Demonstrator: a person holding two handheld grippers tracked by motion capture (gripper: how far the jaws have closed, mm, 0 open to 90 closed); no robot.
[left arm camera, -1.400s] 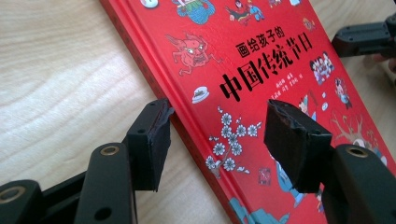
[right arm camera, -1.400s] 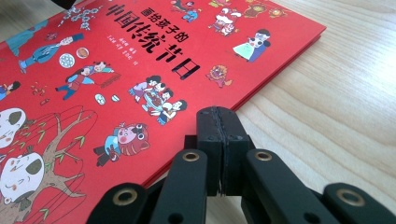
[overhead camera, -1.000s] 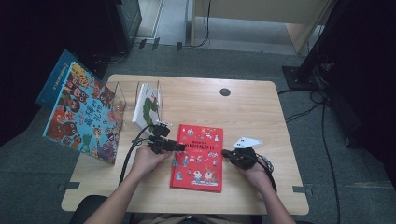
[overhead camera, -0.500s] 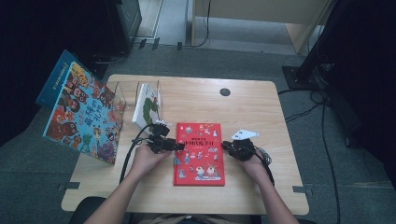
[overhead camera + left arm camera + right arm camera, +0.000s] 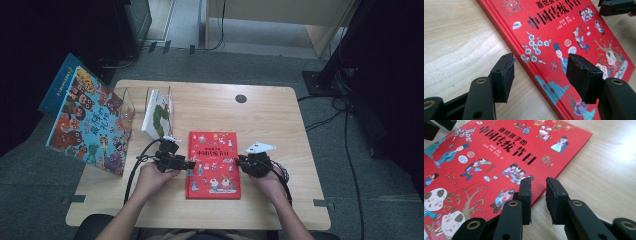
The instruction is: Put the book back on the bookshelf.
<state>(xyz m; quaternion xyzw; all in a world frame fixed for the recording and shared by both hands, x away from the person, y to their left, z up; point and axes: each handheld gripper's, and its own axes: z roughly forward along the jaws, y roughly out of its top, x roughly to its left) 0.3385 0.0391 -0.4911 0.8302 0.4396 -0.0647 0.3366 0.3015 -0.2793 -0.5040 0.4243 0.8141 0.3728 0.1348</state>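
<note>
On the table (image 5: 280, 125) the red book (image 5: 214, 159) had slid a touch toward 6 o'clock, so I'd squared it between my left gripper (image 5: 186, 163), spread wide at 9 o'clock, and my right gripper (image 5: 239, 163), narrowly parted and empty, at 3 o'clock.

The book (image 5: 213, 158) at the centre of the high view had a bright red cover printed with black characters, white plum blossoms and small cartoon figures in blue, pink and white. Both grippers, left (image 5: 186, 163) and right (image 5: 240, 163), were black, on a pale wood-grain table (image 5: 270, 115). At the left of the frame a large blue picture book (image 5: 90, 120) carried red and brown cartoon faces.
</note>
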